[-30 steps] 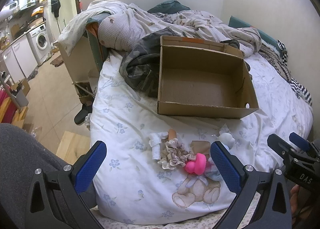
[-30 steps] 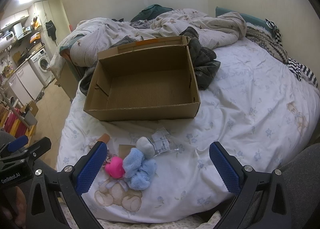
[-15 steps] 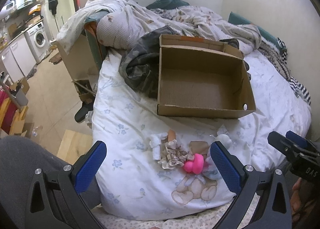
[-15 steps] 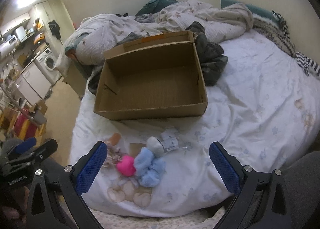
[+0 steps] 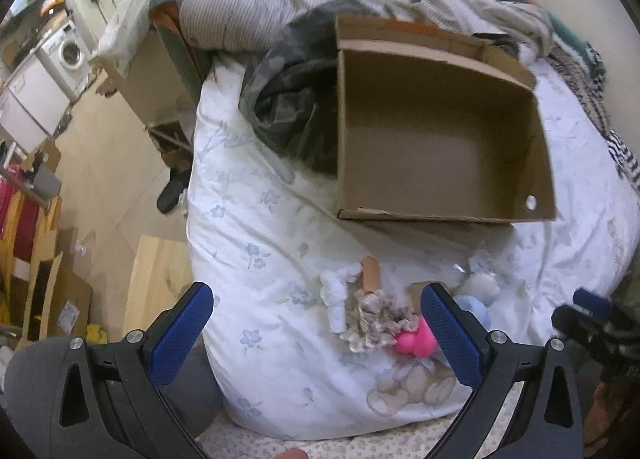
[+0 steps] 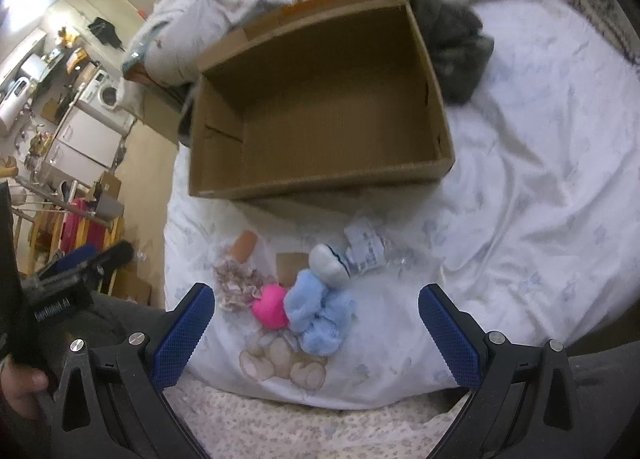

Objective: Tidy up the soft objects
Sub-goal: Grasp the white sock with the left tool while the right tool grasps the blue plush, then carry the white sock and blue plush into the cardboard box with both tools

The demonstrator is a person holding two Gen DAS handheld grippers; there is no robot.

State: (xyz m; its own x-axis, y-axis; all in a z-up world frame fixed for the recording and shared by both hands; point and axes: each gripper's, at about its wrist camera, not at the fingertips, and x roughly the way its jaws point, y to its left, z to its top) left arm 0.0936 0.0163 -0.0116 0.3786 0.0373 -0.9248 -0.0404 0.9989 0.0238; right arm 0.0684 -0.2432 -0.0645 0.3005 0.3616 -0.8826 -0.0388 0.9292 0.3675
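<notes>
An empty cardboard box (image 5: 440, 131) (image 6: 320, 107) sits open on the bed. In front of it lies a small heap of soft things: a beige frilly scrunchie (image 5: 376, 323) (image 6: 236, 287), a pink ball (image 5: 412, 343) (image 6: 270, 305), a light blue fluffy piece (image 6: 320, 309), a white-grey puff (image 6: 330, 265), a white rolled cloth (image 5: 336, 299) and a clear wrapper (image 6: 366, 245). My left gripper (image 5: 316, 333) is open, above the near edge of the heap. My right gripper (image 6: 316, 333) is open too, just short of the blue piece. Neither holds anything.
A rumpled duvet and dark clothes (image 5: 292, 99) lie behind and beside the box. The bed's left edge drops to a floor with cardboard, a wooden board (image 5: 160, 283) and a washing machine (image 5: 72, 51). White floral sheet (image 6: 540, 179) spreads to the right.
Both grippers have moved forward and tilted down toward the bed; the box and the heap look larger and closer. Nothing on the bed has shifted.
</notes>
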